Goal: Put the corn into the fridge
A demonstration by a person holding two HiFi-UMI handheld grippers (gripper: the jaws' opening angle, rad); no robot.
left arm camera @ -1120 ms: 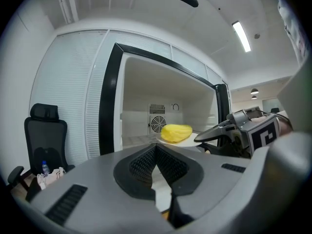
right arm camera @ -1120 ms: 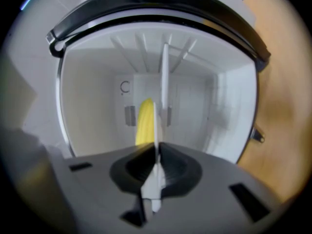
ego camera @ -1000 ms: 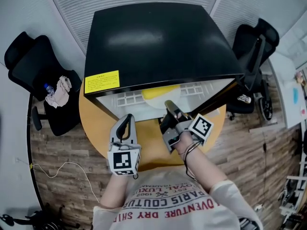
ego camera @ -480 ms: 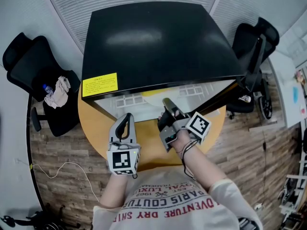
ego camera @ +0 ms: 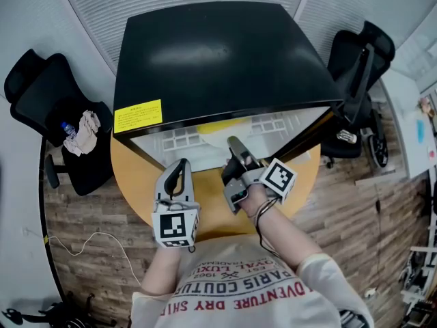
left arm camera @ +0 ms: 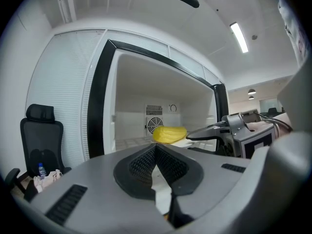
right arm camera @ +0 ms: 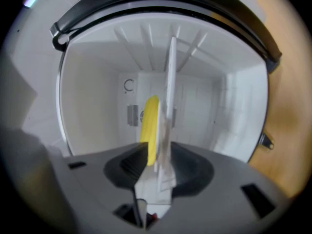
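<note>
The yellow corn [ego camera: 222, 127] lies on the white shelf [ego camera: 273, 125] inside the open black fridge [ego camera: 218, 53]. My right gripper [ego camera: 235, 146] is rolled onto its side at the fridge mouth. Its jaws are opening and do not press on the corn [right arm camera: 150, 126], which shows just ahead between them, against the shelf [right arm camera: 171, 77]. My left gripper [ego camera: 179, 173] rests shut over the table in front of the fridge. In the left gripper view the corn [left arm camera: 169, 133] lies deep on the shelf, with the right gripper [left arm camera: 214, 130] beside it.
The fridge stands on a round wooden table [ego camera: 136, 176], its door [ego camera: 355, 94] swung open to the right. A black office chair [ego camera: 54, 101] with a cloth and a bottle stands at the left. Another chair [ego camera: 365, 50] stands at the right.
Both hands stay where they were. The right gripper's jaws stand a little wider than before. The corn lies in the same place on the shelf.
</note>
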